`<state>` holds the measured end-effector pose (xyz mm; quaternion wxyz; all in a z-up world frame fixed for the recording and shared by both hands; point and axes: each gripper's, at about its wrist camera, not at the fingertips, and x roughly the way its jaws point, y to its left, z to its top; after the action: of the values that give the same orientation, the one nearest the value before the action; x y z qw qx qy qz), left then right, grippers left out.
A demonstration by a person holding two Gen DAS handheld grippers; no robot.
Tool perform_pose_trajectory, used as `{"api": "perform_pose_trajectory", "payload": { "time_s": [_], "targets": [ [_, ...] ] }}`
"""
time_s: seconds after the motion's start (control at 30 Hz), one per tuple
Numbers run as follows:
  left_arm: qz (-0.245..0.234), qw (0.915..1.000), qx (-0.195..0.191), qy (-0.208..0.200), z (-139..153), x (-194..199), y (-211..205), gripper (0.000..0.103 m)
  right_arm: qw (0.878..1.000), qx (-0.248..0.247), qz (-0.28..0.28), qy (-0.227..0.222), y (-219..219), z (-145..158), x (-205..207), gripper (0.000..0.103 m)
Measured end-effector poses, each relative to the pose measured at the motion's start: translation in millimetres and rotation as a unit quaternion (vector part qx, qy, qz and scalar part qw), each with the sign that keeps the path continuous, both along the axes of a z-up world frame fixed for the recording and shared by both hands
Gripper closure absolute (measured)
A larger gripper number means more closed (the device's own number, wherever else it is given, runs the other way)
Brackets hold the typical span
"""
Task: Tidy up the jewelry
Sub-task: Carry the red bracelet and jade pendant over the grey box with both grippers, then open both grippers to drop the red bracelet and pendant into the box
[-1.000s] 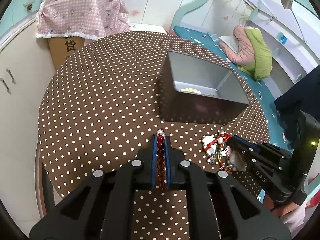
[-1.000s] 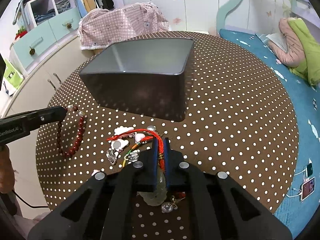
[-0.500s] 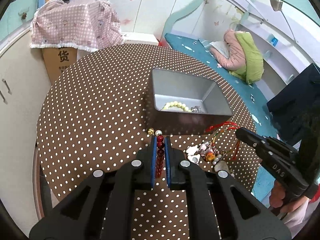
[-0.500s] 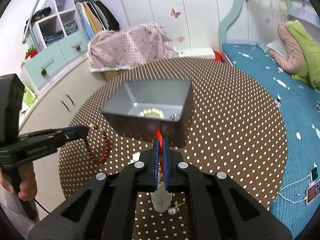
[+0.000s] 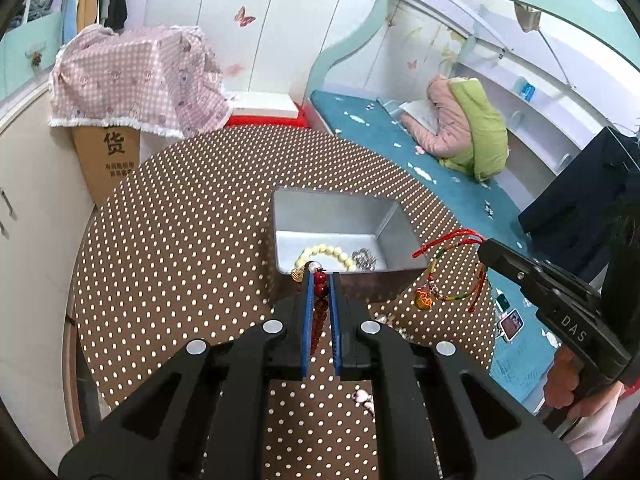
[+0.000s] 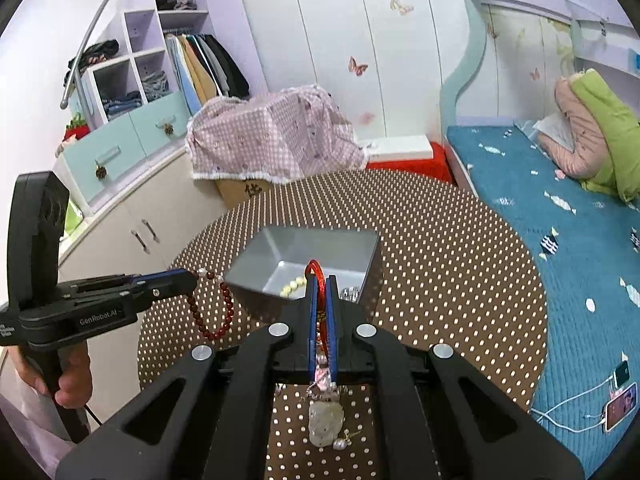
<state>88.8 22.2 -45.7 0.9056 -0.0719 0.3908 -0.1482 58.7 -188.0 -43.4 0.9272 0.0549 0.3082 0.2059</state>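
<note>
My left gripper [image 5: 319, 280] is shut on a dark red bead bracelet [image 5: 320, 284], which hangs in a loop [image 6: 214, 314] in the right wrist view, high above the table, left of the grey metal box [image 5: 394, 224]. The box [image 6: 356, 240] holds a cream bead bracelet [image 5: 324, 254] and a silver piece [image 5: 364, 258]. My right gripper [image 6: 319, 280] is shut on a red cord charm [image 6: 316, 276] with a pale jade pendant [image 6: 325, 420] dangling below; the cord [image 5: 444, 240] shows right of the box in the left wrist view.
The round table [image 5: 180, 220] has a brown polka-dot cloth. Small white trinkets [image 5: 365, 398] lie on it below my left gripper. A bed [image 6: 568, 240] is to the right, cabinets [image 6: 132, 220] to the left, a cloth-covered carton [image 5: 120, 92] behind.
Both grippers have risen well above the table with their jewelry; the bracelet and the corded charm have lifted off the cloth, and the box now looks smaller and lower.
</note>
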Motion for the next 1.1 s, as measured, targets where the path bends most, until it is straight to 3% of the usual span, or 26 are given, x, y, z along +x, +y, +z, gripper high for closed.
{"api": "perform_pose_trajectory", "payload": {
  "time_s": [0.43,0.8,0.9,0.93,0.97,1.0,1.03,1.1],
  "targets": [
    [-0.021,0.9993,-0.004,-0.029,23.2,14.7,-11.5,0.095,0.999,-0.006,0.004,-0.044,3.7,19.5,15.8,0.100],
    [-0.028,0.9994,-0.001,-0.020,15.6,43.4,-24.0,0.095,1.000,-0.002,0.019,-0.017,12.4,5.0,44.6,0.099],
    [-0.028,0.9994,0.005,-0.020,12.3,46.7,-26.4,0.094,1.000,-0.003,0.022,-0.014,14.1,2.7,46.0,0.095],
    [-0.026,0.9995,0.007,-0.017,11.1,50.0,-25.6,0.094,1.000,-0.002,0.023,-0.012,14.6,2.3,46.5,0.088],
    [-0.026,0.9995,0.008,-0.013,9.1,51.6,-24.9,0.091,1.000,-0.001,0.020,-0.011,14.2,1.6,46.4,0.074],
    [-0.024,0.9996,0.009,-0.008,6.9,53.3,-24.2,0.086,1.000,-0.002,0.017,-0.011,13.0,1.3,46.2,0.067],
    [-0.022,0.9997,0.010,-0.006,5.3,53.8,-23.3,0.074,1.000,-0.003,0.012,-0.012,11.6,1.0,45.5,0.059],
    [-0.017,0.9998,0.010,-0.004,3.0,53.7,-20.5,0.069,1.000,-0.002,0.008,-0.012,8.7,0.6,44.7,0.058]
  ]
}}
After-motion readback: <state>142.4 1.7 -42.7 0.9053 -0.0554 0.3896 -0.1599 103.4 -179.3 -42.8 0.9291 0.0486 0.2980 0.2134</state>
